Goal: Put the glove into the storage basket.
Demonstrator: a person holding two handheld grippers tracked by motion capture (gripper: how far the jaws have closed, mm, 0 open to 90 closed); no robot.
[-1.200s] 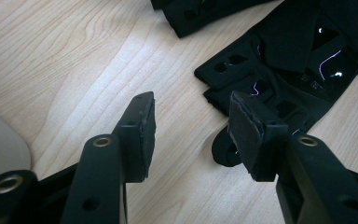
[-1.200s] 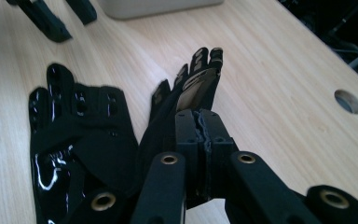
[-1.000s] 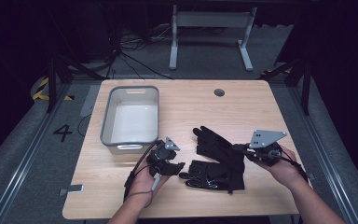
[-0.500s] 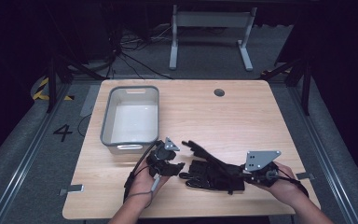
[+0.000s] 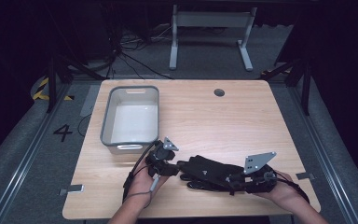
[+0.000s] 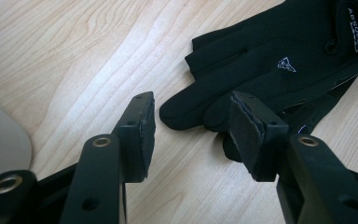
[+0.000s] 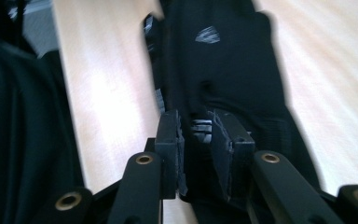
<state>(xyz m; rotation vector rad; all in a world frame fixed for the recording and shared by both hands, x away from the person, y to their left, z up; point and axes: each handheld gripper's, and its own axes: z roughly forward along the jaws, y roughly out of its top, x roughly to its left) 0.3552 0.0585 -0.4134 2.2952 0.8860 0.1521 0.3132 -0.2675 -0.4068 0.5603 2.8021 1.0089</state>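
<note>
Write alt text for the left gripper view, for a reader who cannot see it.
The left gripper hangs with its two black jaws open just over the fingertips of a black glove lying flat on a light wooden table. A small white triangle logo marks the glove's back, and a pale rounded tub corner shows at the left edge.

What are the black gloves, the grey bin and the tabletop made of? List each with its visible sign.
Black gloves: seemingly a soft, matte stretch fabric; they lie limp, with small printed logos.
Grey rectangular bin: probably moulded plastic; smooth pale walls, rounded rim, dull sheen.
Light tabletop: wood or wood-look laminate; pale grain lines, smooth finish. Which one cannot be told.
</note>
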